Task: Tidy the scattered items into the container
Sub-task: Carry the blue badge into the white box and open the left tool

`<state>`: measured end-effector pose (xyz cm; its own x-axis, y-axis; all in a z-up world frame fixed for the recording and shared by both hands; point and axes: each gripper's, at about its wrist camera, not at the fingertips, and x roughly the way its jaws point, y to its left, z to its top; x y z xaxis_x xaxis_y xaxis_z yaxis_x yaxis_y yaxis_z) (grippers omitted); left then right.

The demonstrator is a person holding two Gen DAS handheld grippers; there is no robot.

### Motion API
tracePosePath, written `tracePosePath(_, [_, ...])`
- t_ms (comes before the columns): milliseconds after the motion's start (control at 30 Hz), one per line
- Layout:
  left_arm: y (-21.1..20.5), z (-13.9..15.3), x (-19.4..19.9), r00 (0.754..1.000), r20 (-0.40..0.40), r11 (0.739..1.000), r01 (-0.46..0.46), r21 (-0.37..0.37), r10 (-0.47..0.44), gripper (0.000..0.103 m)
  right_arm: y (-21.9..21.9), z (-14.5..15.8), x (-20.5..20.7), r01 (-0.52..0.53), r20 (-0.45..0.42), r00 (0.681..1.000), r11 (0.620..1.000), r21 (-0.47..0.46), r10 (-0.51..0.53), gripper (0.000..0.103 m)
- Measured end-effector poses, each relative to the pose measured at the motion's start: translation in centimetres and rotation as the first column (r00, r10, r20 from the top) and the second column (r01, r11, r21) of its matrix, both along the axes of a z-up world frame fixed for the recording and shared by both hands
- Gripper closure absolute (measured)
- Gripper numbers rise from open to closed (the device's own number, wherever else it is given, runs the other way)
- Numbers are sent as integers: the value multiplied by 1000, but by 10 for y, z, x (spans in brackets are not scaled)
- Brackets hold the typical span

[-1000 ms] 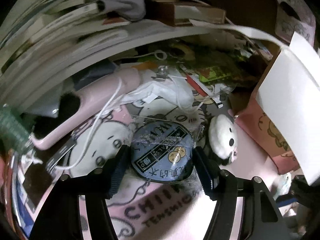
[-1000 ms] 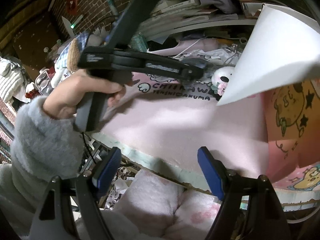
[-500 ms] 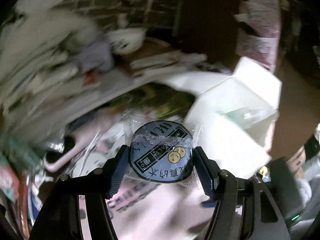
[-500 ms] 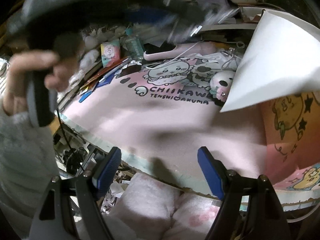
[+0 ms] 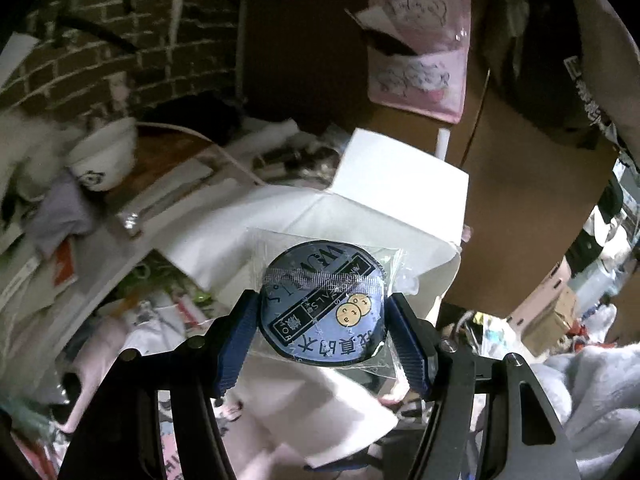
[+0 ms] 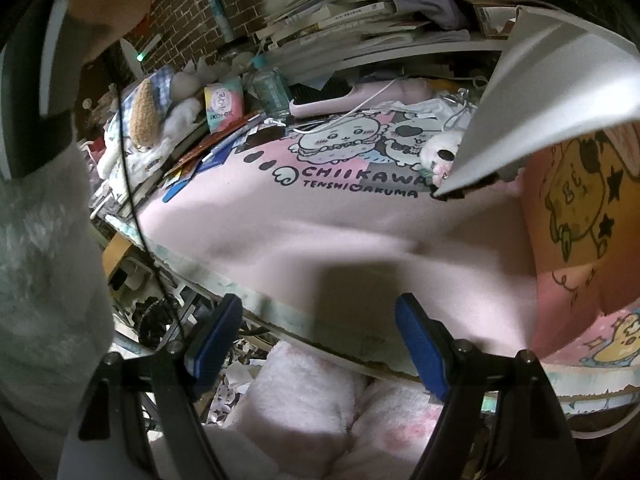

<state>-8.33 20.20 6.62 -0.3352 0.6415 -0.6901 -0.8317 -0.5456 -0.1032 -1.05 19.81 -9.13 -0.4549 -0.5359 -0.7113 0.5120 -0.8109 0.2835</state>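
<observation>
My left gripper (image 5: pixel 322 342) is shut on a round blue badge (image 5: pixel 322 306) sealed in a clear plastic sleeve, held up in the air in front of an open white box (image 5: pixel 384 196) with its flaps spread. My right gripper (image 6: pixel 318 344) is open with nothing between its fingers, hovering at the near edge of the pink desk mat (image 6: pixel 320 232). A white flap of the box (image 6: pixel 532 92) and its pink cartoon-printed side (image 6: pixel 576 208) fill the right of the right wrist view. A small white plush (image 6: pixel 440 150) lies on the mat beside the box.
A shelf with stacked books (image 6: pixel 348 12), a panda bowl (image 5: pixel 104 160) and grey cloth runs behind the desk. A pink brush (image 6: pixel 360 96), water bottle (image 6: pixel 272 88), tissue pack (image 6: pixel 224 104) and pens crowd the mat's far left. A person's grey fleece sleeve (image 6: pixel 44 264) fills the left.
My left gripper lifted the badge off the mat and swung it up and to the right, over to the white box. The right gripper stayed in place, still open.
</observation>
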Motion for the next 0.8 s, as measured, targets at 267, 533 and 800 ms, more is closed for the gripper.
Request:
tracePosePath(267, [39, -23, -13, 997, 69, 993, 33, -116, -25, 41, 4, -1, 1, 1, 7, 1000, 1000, -18, -1, 26])
tracePosePath(533, [49, -37, -26, 996, 89, 984, -8, -175, 24, 34, 9, -2, 1, 6, 8, 1000, 1000, -25, -6, 26])
tracePosePath(800, [45, -37, -27, 996, 81, 985, -30, -170, 45, 12, 9, -2, 1, 7, 9, 1000, 1000, -27, -7, 26])
